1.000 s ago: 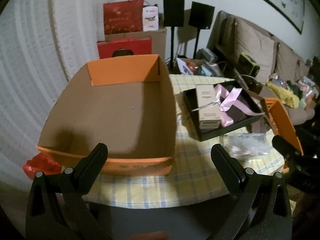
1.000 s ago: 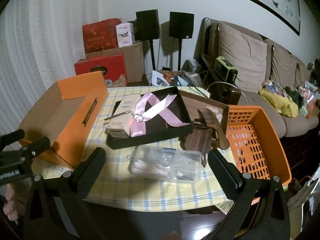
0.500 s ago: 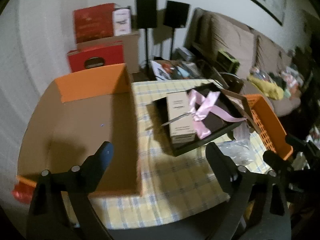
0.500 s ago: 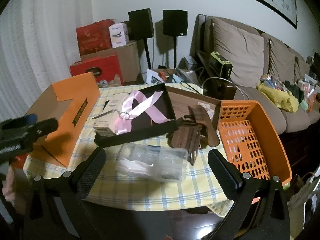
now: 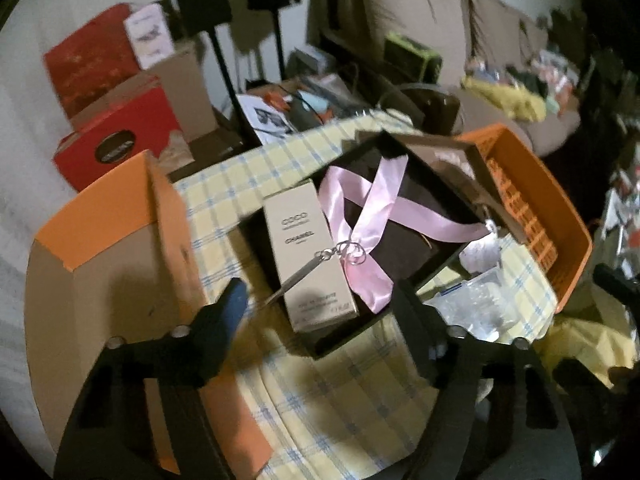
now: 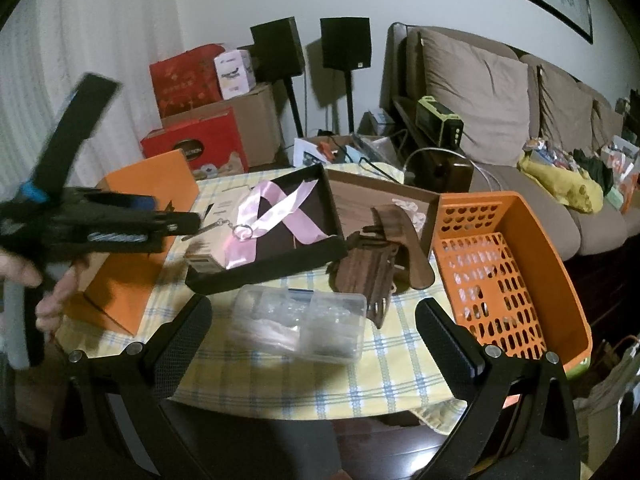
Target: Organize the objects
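Note:
A black tray (image 5: 420, 280) on the checked tablecloth holds a beige Chanel perfume box (image 5: 308, 248), a pink ribbon (image 5: 360, 216) and a metal keychain (image 5: 312, 268). My left gripper (image 5: 320, 308) is open and empty, just in front of the perfume box. It also shows in the right wrist view (image 6: 168, 220), beside the tray (image 6: 272, 268). My right gripper (image 6: 314, 332) is open and empty, above a clear plastic case (image 6: 300, 320). A wooden comb and holder (image 6: 372, 264) lie right of the tray.
An open orange cardboard box (image 5: 104, 248) stands at the table's left. An orange plastic basket (image 6: 516, 280) stands at the right. A brown box lid (image 6: 384, 196) lies behind the tray. A sofa, speakers and red boxes lie beyond the table.
My left gripper has swung right, from over the orange box to the black tray and perfume box. My right gripper has moved slightly closer to the clear case.

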`<state>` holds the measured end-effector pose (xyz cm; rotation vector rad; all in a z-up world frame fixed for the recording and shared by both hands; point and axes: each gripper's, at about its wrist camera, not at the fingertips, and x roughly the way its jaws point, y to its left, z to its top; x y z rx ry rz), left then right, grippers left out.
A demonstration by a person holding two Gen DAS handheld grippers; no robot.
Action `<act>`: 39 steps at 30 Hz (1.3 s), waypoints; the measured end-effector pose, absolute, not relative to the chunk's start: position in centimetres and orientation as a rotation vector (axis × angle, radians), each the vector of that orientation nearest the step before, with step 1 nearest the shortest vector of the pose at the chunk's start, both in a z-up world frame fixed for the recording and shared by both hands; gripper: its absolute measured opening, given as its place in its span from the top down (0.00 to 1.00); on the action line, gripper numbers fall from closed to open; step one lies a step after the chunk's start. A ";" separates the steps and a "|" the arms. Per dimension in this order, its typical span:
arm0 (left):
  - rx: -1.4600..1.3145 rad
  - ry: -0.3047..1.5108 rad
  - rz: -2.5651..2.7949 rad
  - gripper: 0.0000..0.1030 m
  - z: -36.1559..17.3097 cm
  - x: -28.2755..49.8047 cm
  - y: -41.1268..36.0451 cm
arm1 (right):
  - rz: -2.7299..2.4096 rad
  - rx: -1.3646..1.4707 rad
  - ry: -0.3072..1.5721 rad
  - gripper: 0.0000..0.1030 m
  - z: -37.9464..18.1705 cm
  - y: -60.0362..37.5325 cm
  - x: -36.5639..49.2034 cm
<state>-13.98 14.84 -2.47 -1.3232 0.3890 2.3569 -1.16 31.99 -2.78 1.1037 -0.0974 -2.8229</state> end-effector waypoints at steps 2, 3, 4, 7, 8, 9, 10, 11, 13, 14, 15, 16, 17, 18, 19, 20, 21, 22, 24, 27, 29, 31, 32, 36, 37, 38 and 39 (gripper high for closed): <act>-1.329 0.441 2.323 0.38 -2.7 -14.6 15.6 | -2.820 1.103 -0.100 0.02 -2.8 32.1 -1.0; -1.338 0.453 2.286 0.38 -2.8 -14.9 16.2 | -2.820 1.104 -0.101 0.02 -2.8 32.1 -1.1; -1.357 0.457 2.236 0.38 -3.0 -15.4 16.7 | -2.819 1.106 -0.103 0.02 -2.8 32.0 -1.1; -1.392 0.548 2.124 0.40 -3.6 -16.6 18.5 | -2.811 1.113 -0.119 0.03 -2.8 32.3 -1.1; -1.393 0.603 2.106 0.40 -3.9 -16.7 19.2 | -2.810 1.114 -0.121 0.04 -2.8 32.3 -1.1; -1.397 0.656 2.091 0.43 -4.0 -16.9 19.8 | -2.812 1.113 -0.122 0.04 -2.7 32.4 -1.0; -1.401 0.710 2.073 0.49 -4.3 -17.1 20.4 | -2.814 1.111 -0.123 0.04 -2.7 32.5 -0.9; -1.409 0.748 2.054 0.52 -4.5 -17.3 20.9 | -2.815 1.110 -0.125 0.04 -2.6 32.6 -0.8; -1.423 0.796 2.023 0.55 -4.8 -17.5 21.5 | -2.815 1.108 -0.126 0.04 -2.5 32.7 -0.8; -1.420 0.825 2.014 0.55 -4.9 -17.6 21.9 | -2.815 1.109 -0.125 0.04 -2.5 32.7 -0.8; -1.417 0.853 2.004 0.57 -5.1 -17.6 22.2 | -2.815 1.110 -0.125 0.04 -2.5 32.8 -0.8; -1.419 0.888 1.989 0.59 -5.4 -17.5 22.6 | -2.814 1.111 -0.126 0.04 -2.5 32.8 -0.8; -1.420 0.915 1.978 0.59 -5.7 -17.4 22.8 | -2.813 1.111 -0.129 0.04 -2.5 32.8 -0.8; -1.419 0.936 1.970 0.60 -5.9 -17.4 23.1 | -2.811 1.114 -0.135 0.04 -2.5 32.9 -0.9; -1.414 0.978 1.957 0.60 -6.3 -17.1 23.5 | -2.809 1.117 -0.138 0.05 -2.6 33.1 -0.9; -1.412 1.002 1.949 0.61 -6.5 -17.1 23.7 | -2.806 1.121 -0.142 0.05 -2.6 33.2 -1.0; -1.412 1.034 1.938 0.65 -6.8 -17.0 24.0 | -2.805 1.123 -0.143 0.05 -2.6 33.2 -1.0; -1.415 1.056 1.928 0.69 -7.1 -17.0 24.2 | -2.805 1.124 -0.145 0.05 -2.6 33.3 -1.0; -1.424 1.086 1.910 0.72 -7.5 -16.9 24.4 | -2.804 1.126 -0.145 0.05 -2.6 33.4 -1.0; -1.416 1.127 1.892 0.75 -7.8 -16.8 24.9 | -2.804 1.126 -0.145 0.05 -2.7 33.4 -1.0; -1.410 1.154 1.873 0.76 -7.9 -16.7 25.2 | -2.804 1.130 -0.151 0.05 -2.7 33.4 -1.1; -1.404 1.195 1.851 0.76 -8.2 -16.4 25.7 | -2.804 1.133 -0.160 0.05 -2.7 33.6 -1.1; -1.409 1.215 1.841 0.75 -8.5 -16.3 25.9 | -2.805 1.134 -0.161 0.05 -2.8 33.7 -1.2; -1.425 1.279 1.806 0.74 -9.5 -16.0 26.2 | -2.810 1.134 -0.164 0.05 -2.8 33.9 -1.2; -1.425 1.284 1.804 0.75 -9.7 -16.0 26.2 | -2.811 1.134 -0.166 0.05 -2.8 33.9 -1.2; -1.427 1.275 1.802 0.76 -9.7 -16.1 26.2 | -2.811 1.135 -0.167 0.05 -2.8 33.9 -1.2; -1.430 1.269 1.803 0.81 -9.7 -16.1 26.1 | -2.811 1.135 -0.169 0.05 -2.8 34.0 -1.3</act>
